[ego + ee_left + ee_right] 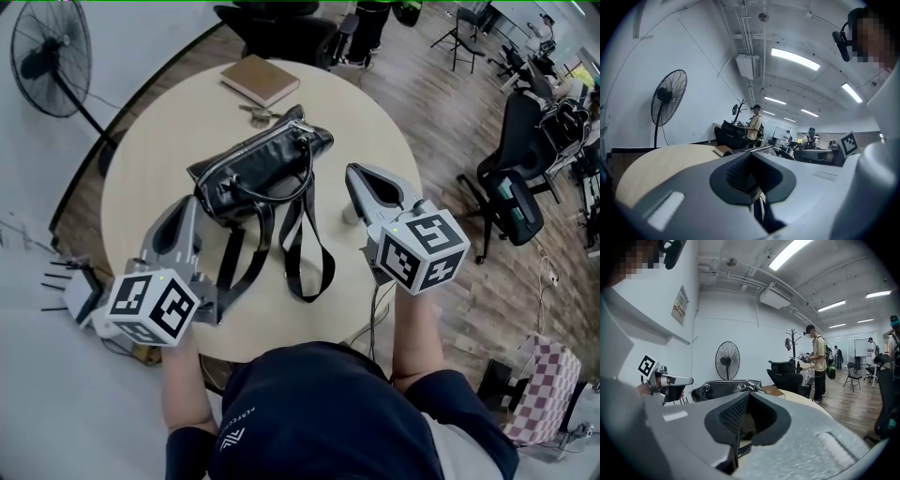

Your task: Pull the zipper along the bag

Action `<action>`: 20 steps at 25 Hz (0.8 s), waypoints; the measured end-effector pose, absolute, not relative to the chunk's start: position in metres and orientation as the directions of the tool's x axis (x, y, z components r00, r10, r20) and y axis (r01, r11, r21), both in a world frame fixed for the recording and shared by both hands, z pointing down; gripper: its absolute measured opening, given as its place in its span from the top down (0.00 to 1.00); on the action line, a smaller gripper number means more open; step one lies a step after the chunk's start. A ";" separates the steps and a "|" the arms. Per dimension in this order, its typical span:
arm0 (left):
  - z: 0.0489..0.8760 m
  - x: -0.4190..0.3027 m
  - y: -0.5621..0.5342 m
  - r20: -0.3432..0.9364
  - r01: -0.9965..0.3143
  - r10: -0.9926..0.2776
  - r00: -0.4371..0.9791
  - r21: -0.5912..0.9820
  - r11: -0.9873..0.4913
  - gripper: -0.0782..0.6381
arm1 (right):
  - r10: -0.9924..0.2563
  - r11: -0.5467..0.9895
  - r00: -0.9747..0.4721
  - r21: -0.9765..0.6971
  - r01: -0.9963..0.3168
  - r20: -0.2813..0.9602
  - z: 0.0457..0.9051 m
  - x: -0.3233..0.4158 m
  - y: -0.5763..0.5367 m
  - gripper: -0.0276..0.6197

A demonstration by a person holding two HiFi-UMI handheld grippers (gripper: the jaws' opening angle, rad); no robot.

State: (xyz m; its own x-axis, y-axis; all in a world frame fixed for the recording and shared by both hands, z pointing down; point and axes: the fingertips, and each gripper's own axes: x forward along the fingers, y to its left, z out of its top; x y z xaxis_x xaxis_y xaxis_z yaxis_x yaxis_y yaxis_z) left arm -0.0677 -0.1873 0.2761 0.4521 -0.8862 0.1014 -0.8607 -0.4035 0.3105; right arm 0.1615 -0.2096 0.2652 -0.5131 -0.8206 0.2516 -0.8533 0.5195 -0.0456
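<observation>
The black bag (262, 159) lies on the round tabletop (150, 141), straps trailing toward the person. Left tongs (187, 204) and right tongs (356, 175) flank it, both closed on nothing. The shirt's small print (225, 420) is unreadable.

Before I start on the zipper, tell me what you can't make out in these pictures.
Zipper pull: too small on the black bag in the head view.
Bag's body, left gripper view: hidden behind the shut left tongs.
Metal item beside the book, head view: too small to identify.
Pale object, head view: partly covered by the right tongs.
</observation>
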 end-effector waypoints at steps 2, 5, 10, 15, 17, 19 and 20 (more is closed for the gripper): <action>0.277 -0.068 -0.187 0.105 -0.863 -0.887 0.450 0.307 -0.401 0.89 | -0.820 0.517 -0.513 -0.054 -0.854 0.254 0.267 0.163 -0.208 0.95; 0.277 -0.066 -0.187 0.106 -0.863 -0.886 0.450 0.307 -0.401 0.89 | -0.825 0.511 -0.509 -0.062 -0.857 0.245 0.265 0.166 -0.207 0.95; 0.277 -0.067 -0.187 0.105 -0.863 -0.887 0.450 0.306 -0.402 0.89 | -0.829 0.506 -0.506 -0.066 -0.860 0.238 0.263 0.168 -0.205 0.95; 0.276 -0.066 -0.186 0.103 -0.864 -0.888 0.448 0.305 -0.400 0.89 | -0.829 0.505 -0.510 -0.083 -0.859 0.228 0.261 0.172 -0.204 0.95; 0.276 -0.066 -0.185 0.103 -0.865 -0.888 0.448 0.304 -0.400 0.89 | -0.831 0.504 -0.509 -0.084 -0.860 0.227 0.261 0.173 -0.204 0.95; 0.277 -0.065 -0.184 0.104 -0.864 -0.887 0.449 0.303 -0.402 0.89 | -0.831 0.502 -0.507 -0.083 -0.861 0.227 0.262 0.173 -0.204 0.95; 0.278 -0.065 -0.184 0.104 -0.864 -0.887 0.450 0.304 -0.402 0.89 | -0.831 0.502 -0.507 -0.083 -0.861 0.228 0.262 0.173 -0.204 0.95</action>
